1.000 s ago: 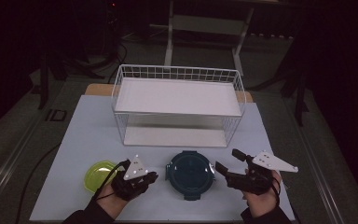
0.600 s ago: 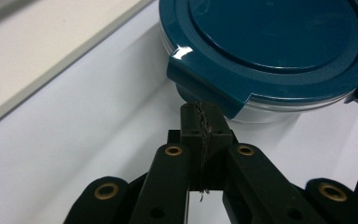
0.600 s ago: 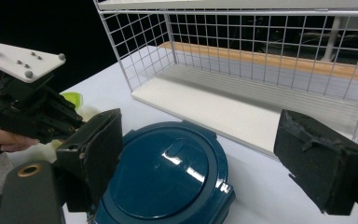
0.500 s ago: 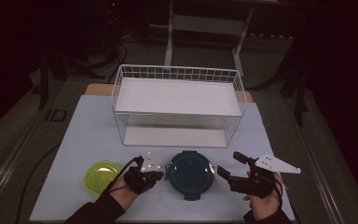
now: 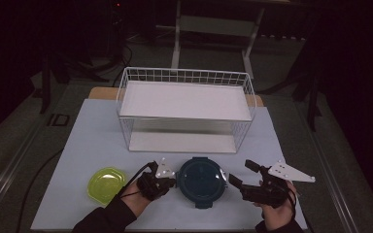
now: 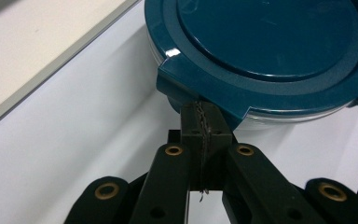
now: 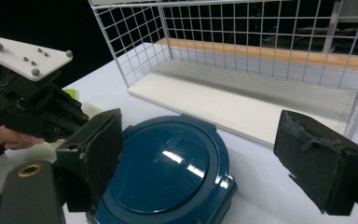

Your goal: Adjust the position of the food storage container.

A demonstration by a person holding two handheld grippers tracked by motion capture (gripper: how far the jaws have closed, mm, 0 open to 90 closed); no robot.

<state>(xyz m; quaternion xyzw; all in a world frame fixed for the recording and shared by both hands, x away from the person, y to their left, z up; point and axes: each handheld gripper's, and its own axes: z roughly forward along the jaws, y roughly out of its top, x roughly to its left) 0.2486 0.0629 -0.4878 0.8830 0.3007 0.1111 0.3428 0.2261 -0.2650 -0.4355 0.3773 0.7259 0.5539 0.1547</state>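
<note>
A round dark-blue lidded container sits at the near middle of the white mat. My left gripper lies low on the container's left side. Its jaws are shut, pads pressed flat together with nothing between them, and the tips touch the underside of a latch tab on the lid's rim. My right gripper hovers just right of the container, open wide, with the lid lying ahead of and below its two pads. The left gripper is also seen across the lid in the right gripper view.
A white wire basket rack with two shelves stands behind the container. A yellow-green plastic lid or dish lies left of the left hand. The white mat has bare room at its left and right.
The left gripper has slid right from beside the yellow-green dish up against the container's left rim and sunk lower. The right gripper has barely moved.
</note>
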